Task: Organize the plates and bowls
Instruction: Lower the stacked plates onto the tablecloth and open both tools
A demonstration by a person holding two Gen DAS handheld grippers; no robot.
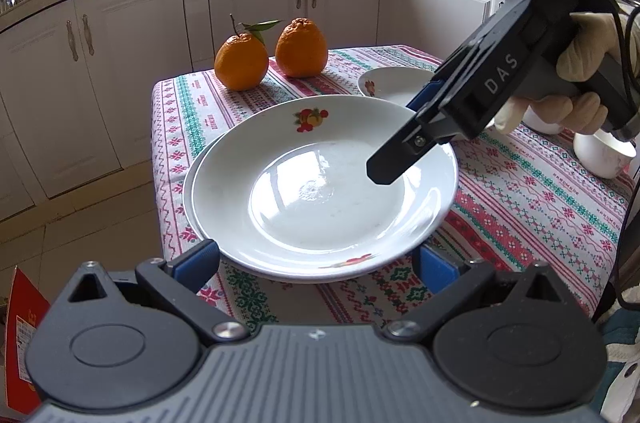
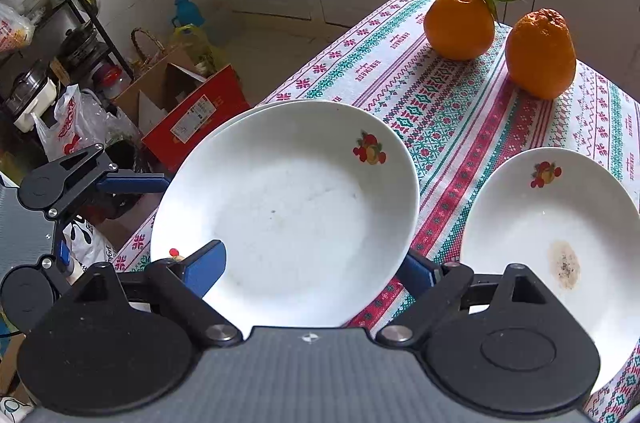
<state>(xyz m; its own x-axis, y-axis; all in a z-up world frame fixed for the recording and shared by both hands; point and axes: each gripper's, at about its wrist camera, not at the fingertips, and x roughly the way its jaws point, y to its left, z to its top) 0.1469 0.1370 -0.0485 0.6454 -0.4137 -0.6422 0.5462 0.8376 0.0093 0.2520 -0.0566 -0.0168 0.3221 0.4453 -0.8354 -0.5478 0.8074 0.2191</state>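
a: tablecloth point(image 2: 460, 111) carries two stacked deep plates point(image 2: 288, 199) at its left edge, top one resting skewed. stained plate point(image 2: 560, 235) sits apart beside them, white bowls point(image 1: 604, 155) off by the right edge.

b: so mostly undone. tongs?

a: right gripper point(image 2: 312, 263) spread wide astride the stack's rim, pressing nothing; left gripper point(image 1: 316, 257) likewise open, empty.

Left tongs point(image 1: 318, 259) open, angled down; right tongs point(image 2: 316, 265) open, steeper.
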